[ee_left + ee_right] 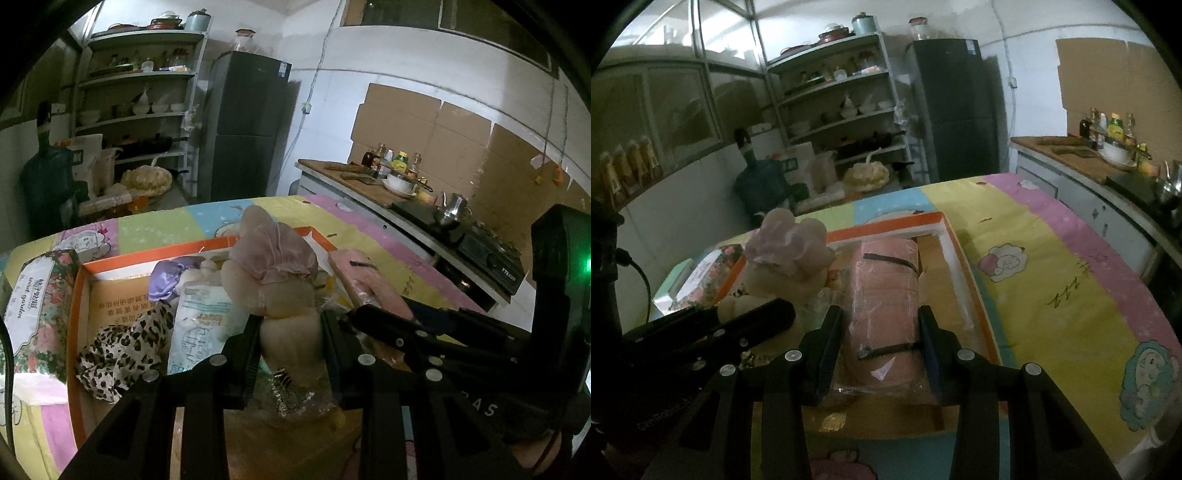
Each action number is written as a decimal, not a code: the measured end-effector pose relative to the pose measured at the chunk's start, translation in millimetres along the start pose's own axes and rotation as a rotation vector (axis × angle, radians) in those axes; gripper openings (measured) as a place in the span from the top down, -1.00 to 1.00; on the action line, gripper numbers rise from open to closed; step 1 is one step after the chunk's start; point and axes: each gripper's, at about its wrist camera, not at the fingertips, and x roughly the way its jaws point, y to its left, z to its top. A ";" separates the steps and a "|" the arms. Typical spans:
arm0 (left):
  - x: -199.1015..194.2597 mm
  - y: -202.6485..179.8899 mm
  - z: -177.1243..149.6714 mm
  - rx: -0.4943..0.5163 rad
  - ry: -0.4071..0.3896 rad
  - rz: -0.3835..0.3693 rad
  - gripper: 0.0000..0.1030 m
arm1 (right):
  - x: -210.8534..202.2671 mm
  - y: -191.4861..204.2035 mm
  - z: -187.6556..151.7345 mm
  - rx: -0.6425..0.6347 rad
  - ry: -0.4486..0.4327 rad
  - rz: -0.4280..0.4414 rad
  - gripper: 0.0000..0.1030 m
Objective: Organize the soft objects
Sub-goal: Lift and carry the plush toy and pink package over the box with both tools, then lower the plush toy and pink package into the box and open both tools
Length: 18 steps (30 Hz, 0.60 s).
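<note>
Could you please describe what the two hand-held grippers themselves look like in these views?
Both the left hand-held gripper and the right hand-held gripper are matte black, with flat paired fingers on slotted linkages pinned by silver round rivets. The right one's body shows a green light and pale lettering; a black cable hangs by the left one's.

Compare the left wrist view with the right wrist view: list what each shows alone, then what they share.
Left only: leopard cloth, purple cloth, white pack, stove; left gripper shut on the plush toy.
Right only: glass cabinet; right gripper shut on the pink roll.
Both: toy, roll, orange box, floral box, fridge, shelves.
</note>
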 end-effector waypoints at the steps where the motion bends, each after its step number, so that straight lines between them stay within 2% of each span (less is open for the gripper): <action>1: 0.6 0.6 0.0 -0.001 0.001 0.000 0.38 | 1.2 -0.6 0.6 0.000 0.001 0.001 0.19; 18: 11.4 13.5 1.5 -0.037 0.004 -0.007 0.38 | 18.1 -2.5 -1.2 -0.006 0.040 0.007 0.19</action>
